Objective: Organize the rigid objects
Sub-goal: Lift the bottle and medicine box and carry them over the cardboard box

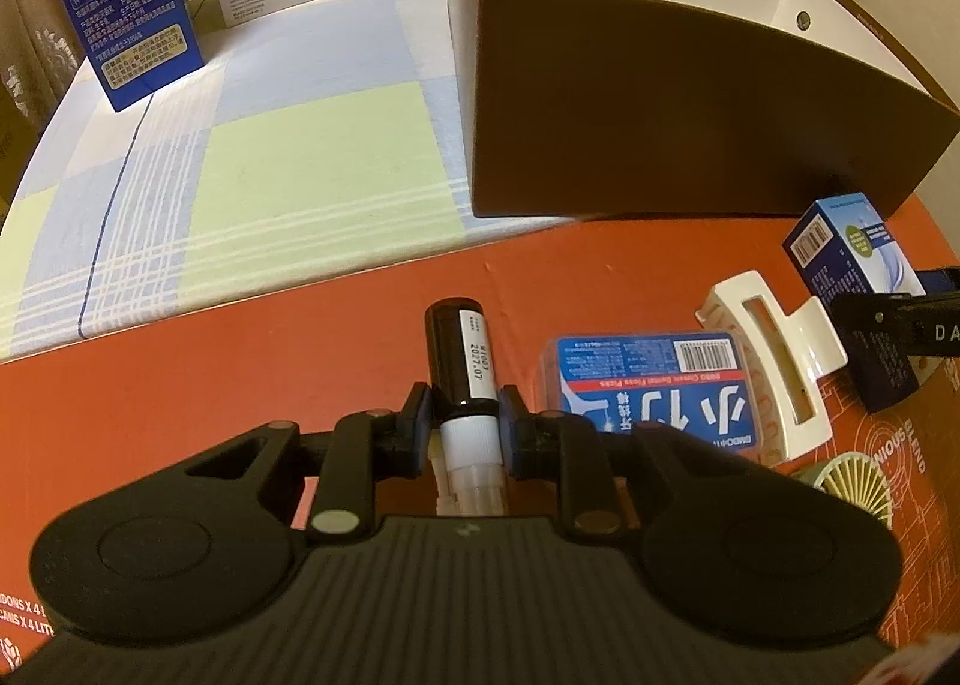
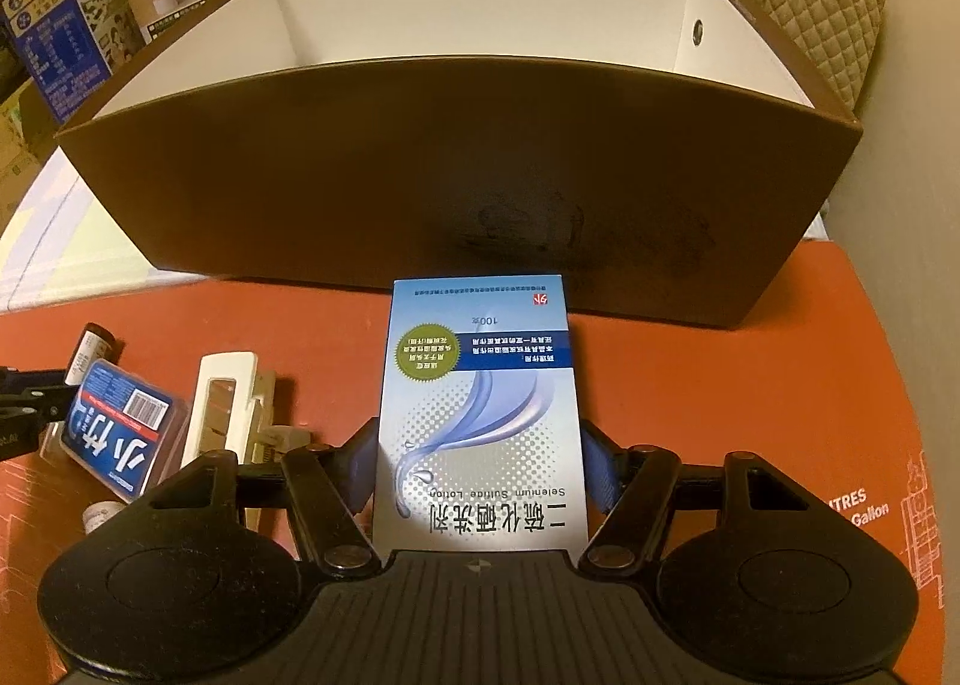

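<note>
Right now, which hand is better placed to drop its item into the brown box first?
Right. Its gripper holds the lotion box directly facing the brown box; the left gripper, holding the bottle, has it off to one side.

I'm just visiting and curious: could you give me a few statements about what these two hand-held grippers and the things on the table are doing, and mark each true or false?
1. The left gripper clamps a dark glass bottle with a white cap. True.
2. The right gripper is open and holds nothing. False: it grips a blue and white lotion carton.
3. The big brown cardboard box with white inside has its top open. True.
4. The cream plastic hair claw sits inside that box. False: it lies on the red surface beside a blue floss pick case.
</note>
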Available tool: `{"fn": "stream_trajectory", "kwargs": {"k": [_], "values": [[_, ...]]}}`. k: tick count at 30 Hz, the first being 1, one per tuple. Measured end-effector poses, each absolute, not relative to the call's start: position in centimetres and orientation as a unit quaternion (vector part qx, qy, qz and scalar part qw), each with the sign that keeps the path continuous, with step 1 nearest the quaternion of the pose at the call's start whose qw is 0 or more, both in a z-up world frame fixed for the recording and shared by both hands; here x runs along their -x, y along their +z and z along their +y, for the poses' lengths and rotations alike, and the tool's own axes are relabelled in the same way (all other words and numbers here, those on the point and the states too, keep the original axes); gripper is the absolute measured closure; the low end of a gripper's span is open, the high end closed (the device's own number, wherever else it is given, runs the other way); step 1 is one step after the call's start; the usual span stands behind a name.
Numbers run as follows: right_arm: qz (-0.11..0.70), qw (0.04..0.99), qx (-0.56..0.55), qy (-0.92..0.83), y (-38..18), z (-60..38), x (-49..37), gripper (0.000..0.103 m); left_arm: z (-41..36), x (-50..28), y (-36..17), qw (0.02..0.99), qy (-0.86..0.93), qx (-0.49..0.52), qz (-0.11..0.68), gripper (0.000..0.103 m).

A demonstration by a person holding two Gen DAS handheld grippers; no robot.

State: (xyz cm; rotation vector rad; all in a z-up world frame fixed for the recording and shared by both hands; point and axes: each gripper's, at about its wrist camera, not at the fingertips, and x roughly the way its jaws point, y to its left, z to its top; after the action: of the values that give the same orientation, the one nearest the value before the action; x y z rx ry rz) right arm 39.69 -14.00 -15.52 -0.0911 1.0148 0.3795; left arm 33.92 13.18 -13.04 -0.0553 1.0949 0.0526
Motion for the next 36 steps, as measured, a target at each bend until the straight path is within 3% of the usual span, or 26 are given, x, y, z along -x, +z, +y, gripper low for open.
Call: {"fn": "stream_trajectory", "kwargs": {"k": [21,36], "values": [[0.479,0.852,0.051,0.203,-15.5,-14.7,-38.8,0.042,12.8,-31.9,-12.7,0.85,0.024,0.03,0.525,0.084],[0.465,0.859,0.037,0.212,-14.0,-15.9,-37.5,0.042,12.7,-30.3,-9.4,0.865,0.027,0.038,0.499,0.084]]}}
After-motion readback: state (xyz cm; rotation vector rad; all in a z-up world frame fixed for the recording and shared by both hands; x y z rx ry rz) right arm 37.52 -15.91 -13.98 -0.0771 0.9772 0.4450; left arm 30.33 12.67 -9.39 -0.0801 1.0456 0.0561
